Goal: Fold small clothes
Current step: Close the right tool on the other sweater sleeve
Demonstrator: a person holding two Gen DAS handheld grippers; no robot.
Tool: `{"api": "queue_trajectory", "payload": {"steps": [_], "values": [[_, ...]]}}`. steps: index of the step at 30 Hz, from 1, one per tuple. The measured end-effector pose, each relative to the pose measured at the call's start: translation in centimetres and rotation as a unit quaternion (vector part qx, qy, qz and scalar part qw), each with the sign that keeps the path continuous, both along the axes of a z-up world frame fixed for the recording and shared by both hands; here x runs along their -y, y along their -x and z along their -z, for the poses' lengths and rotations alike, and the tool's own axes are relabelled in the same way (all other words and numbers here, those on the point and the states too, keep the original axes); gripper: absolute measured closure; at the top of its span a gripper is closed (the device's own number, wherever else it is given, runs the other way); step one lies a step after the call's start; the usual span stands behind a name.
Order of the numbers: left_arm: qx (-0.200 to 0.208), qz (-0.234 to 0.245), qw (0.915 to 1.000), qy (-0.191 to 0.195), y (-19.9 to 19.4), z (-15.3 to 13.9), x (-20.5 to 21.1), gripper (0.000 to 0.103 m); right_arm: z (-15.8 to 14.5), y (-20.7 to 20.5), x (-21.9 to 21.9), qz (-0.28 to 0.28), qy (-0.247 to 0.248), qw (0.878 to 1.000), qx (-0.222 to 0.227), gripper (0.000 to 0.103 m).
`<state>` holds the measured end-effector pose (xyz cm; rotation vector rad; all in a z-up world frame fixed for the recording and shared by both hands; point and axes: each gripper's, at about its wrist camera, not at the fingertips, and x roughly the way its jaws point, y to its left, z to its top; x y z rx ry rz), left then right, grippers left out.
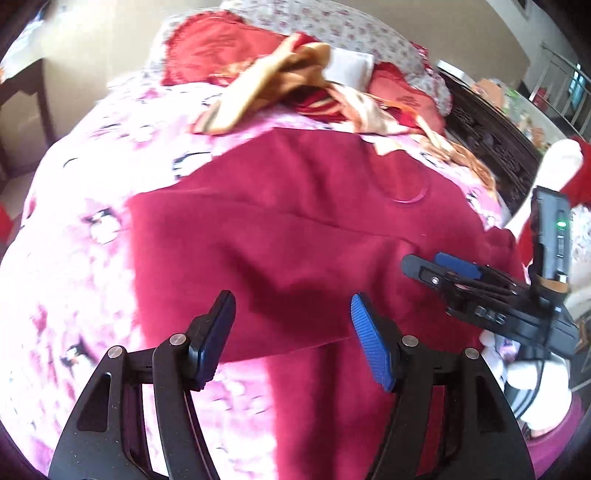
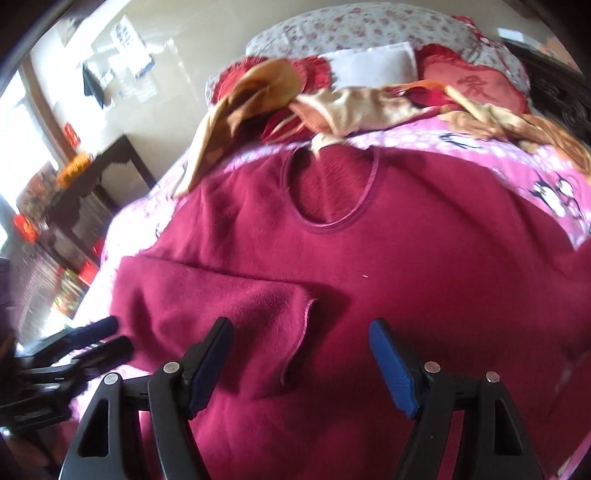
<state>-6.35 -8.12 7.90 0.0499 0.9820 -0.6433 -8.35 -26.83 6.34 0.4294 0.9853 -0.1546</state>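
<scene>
Left claw (image 1: 291, 332): 2 fingers with blue pads (image 1: 371, 341), spread wide, nothing between them, hanging above the lower edge of 1 dark red sweater (image 1: 295, 221). Right claw (image 2: 301, 363): 2 fingers, likewise spread wide and empty, hanging above the sweater's front just beside the cuff of 1 sleeve (image 2: 236, 306) folded across the body. In the left wrist view the right claw appears at the right edge, over the sweater's side; in the right wrist view the left claw appears at the lower left, beside the folded sleeve. The sweater lies spread flat on 1 bed, on a pink penguin-print cover (image 1: 110, 184), with its round neckline (image 2: 328, 188) toward the head of the bed. Beyond the neckline lie 1 rumpled tan and red cloth (image 2: 351, 107), 1 white folded item (image 2: 373, 66), 2 red cushions (image 2: 476, 88) and 1 floral pillow (image 2: 369, 29). 1 dark wooden table (image 2: 107, 173) stands beside the bed at left.
</scene>
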Motion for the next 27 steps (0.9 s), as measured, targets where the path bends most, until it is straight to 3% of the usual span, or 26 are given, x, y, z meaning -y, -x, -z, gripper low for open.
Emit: {"api": "queue_trajectory", "payload": {"steps": [3, 4, 5, 6, 8, 12, 19, 22, 27], "values": [[-0.013, -0.024, 0.9996, 0.002, -0.1, 0.7, -2.2, 0.038, 1.4, -1.5, -0.8, -0.015, 0.017, 1.0, -0.013, 0.033], [-0.017, -0.034, 0.9993, 0.004, -0.1, 0.9, -3.0, 0.038, 1.7, -1.9, -1.0, -0.022, 0.02, 0.999, -0.013, 0.045], [-0.02, -0.044, 0.9988, 0.004, -0.1, 1.0, -3.8, 0.038, 2.0, -2.3, -1.2, -0.028, 0.022, 0.999, -0.011, 0.064], [-0.022, -0.053, 0.9983, 0.005, -0.1, 1.3, -4.5, 0.038, 2.3, -2.6, -1.4, -0.031, 0.027, 0.999, -0.013, 0.07], [-0.027, -0.067, 0.9974, 0.004, -0.1, 1.7, -5.6, 0.038, 2.3, -2.9, -1.4, -0.026, 0.035, 0.999, -0.017, 0.096], [-0.034, -0.082, 0.996, -0.003, 0.2, 2.6, -7.4, 0.038, -0.3, -2.0, -0.8, -0.019, 0.033, 0.999, 0.018, 0.098], [-0.04, -0.094, 0.9947, -0.01, 0.0, 3.8, -8.1, 0.038, -6.6, 0.4, 2.1, 0.016, 0.087, 0.993, 0.083, 0.098], [-0.034, -0.092, 0.9951, -0.013, -0.1, 3.8, -7.7, 0.038, -7.8, 1.4, 4.5, 0.055, 0.115, 0.988, 0.085, 0.098], [-0.031, -0.078, 0.9963, -0.019, -0.4, 3.9, -5.9, 0.038, -7.0, 3.1, 8.8, 0.123, 0.129, 0.983, 0.053, 0.098]]}}
